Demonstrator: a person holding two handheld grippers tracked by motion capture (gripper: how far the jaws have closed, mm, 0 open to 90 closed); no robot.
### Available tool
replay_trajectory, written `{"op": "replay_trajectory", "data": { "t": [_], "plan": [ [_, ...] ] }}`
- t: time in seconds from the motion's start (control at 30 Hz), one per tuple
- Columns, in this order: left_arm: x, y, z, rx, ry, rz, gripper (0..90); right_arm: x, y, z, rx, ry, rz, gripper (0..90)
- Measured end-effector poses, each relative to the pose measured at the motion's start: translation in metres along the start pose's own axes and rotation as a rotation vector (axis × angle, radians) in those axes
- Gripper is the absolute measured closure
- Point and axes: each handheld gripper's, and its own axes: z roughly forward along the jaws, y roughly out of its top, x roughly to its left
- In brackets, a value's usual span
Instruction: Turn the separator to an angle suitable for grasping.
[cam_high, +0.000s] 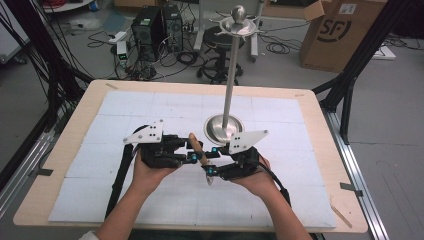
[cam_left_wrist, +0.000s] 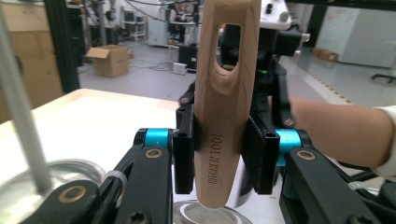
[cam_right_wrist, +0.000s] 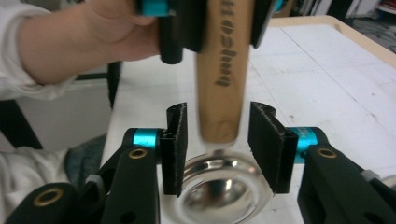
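Observation:
A kitchen tool with a wooden handle (cam_high: 196, 148) and a shiny metal bowl (cam_high: 210, 179) hangs above the white mat, between the two hands. My left gripper (cam_high: 192, 156) is shut on the handle (cam_left_wrist: 224, 116); in the left gripper view both pads (cam_left_wrist: 184, 154) press its engraved sides, and the slotted end sticks up. My right gripper (cam_high: 207, 167) stands open around the handle's lower end (cam_right_wrist: 223, 84), with a gap at each pad (cam_right_wrist: 177, 144). The metal bowl (cam_right_wrist: 219, 196) lies just beyond the right gripper's (cam_right_wrist: 223, 147) jaws.
A tall metal stand with a round base (cam_high: 224, 128), a thin pole (cam_high: 231, 75) and a ball-topped ring of hooks (cam_high: 239, 22) rises just behind the grippers. The white mat (cam_high: 130, 105) covers a wooden table (cam_high: 60, 150). Boxes, cables and a stool lie on the floor beyond.

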Motion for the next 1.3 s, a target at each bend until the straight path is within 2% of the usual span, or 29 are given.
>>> {"op": "replay_trajectory", "data": {
  "t": [0.1,0.17,0.33,0.47,0.6,0.7,0.83,0.93,1.1,1.2,1.3],
  "plan": [
    [0.004,0.002,-0.007,-0.007,0.019,-0.008,67.9,0.000,0.001,-0.004,0.000,-0.013,-0.024,52.2],
    [0.008,0.004,-0.012,-0.013,0.034,-0.016,67.9,0.000,0.001,-0.008,-0.004,-0.014,-0.011,51.6],
    [0.015,0.010,-0.020,0.000,0.047,-0.022,67.9,-0.001,0.001,-0.027,-0.029,-0.054,-0.006,47.8],
    [0.023,0.016,-0.023,0.041,0.079,-0.017,67.9,-0.002,-0.005,-0.042,-0.033,-0.087,0.006,45.8],
    [0.029,0.023,-0.028,0.046,0.092,-0.020,67.9,-0.002,-0.014,-0.056,-0.044,-0.116,0.027,43.5],
    [0.035,0.026,-0.031,0.041,0.105,-0.029,67.8,-0.005,-0.017,-0.060,-0.066,-0.120,0.040,41.4],
    [0.038,0.031,-0.034,0.055,0.119,-0.035,67.8,-0.011,-0.020,-0.066,-0.082,-0.153,0.056,39.2],
    [0.041,0.037,-0.039,0.055,0.122,-0.024,67.8,-0.016,-0.022,-0.071,-0.090,-0.195,0.067,36.8],
    [0.046,0.041,-0.047,0.054,0.131,-0.029,67.8,-0.028,-0.030,-0.077,-0.070,-0.273,0.092,32.3],
    [0.047,0.040,-0.051,0.069,0.137,-0.029,67.8,-0.032,-0.034,-0.080,-0.055,-0.286,0.117,30.0],
    [0.047,0.041,-0.056,0.069,0.136,-0.022,67.8,-0.033,-0.037,-0.086,-0.067,-0.307,0.128,29.3]
  ]
}}
